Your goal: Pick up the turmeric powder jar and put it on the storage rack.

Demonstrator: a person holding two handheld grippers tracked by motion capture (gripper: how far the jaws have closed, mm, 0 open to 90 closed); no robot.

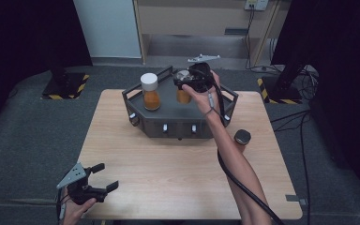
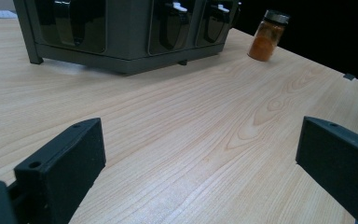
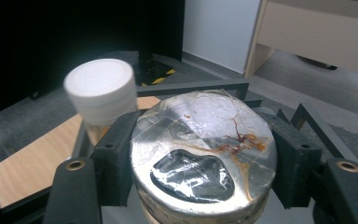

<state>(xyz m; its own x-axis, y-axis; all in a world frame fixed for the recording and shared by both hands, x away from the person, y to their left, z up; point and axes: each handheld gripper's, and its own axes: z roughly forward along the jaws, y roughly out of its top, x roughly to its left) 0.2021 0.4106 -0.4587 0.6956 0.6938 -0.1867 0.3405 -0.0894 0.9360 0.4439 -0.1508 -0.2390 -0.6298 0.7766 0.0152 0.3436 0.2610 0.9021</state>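
Silver-lidded jar (image 3: 204, 158) is clamped by the right hand-held gripper (image 1: 193, 80), one black jaw pressed on each side of its lid; it stands upright, long axis vertical, over the back right part of the dark rack (image 1: 178, 123). Jars number three: this one, a white-capped jar (image 1: 150, 91) of orange powder standing upright in the rack to its left, and a dark-lidded jar (image 1: 242, 138) of orange powder alone on the worktop (image 1: 168, 178) just right of the rack. Nearest the person, the left hand-held gripper (image 1: 107, 176) lies at the front left corner of the worktop, jaws spread wide with nothing between them. Its own view looks low across the wood to the rack's front compartments (image 2: 121, 32) and the lone jar (image 2: 266, 36) beyond. The right gripper view shows what the high view cannot: crinkled clear tape and reddish streaks on the held lid, with the white cap (image 3: 101, 88) blurred just behind
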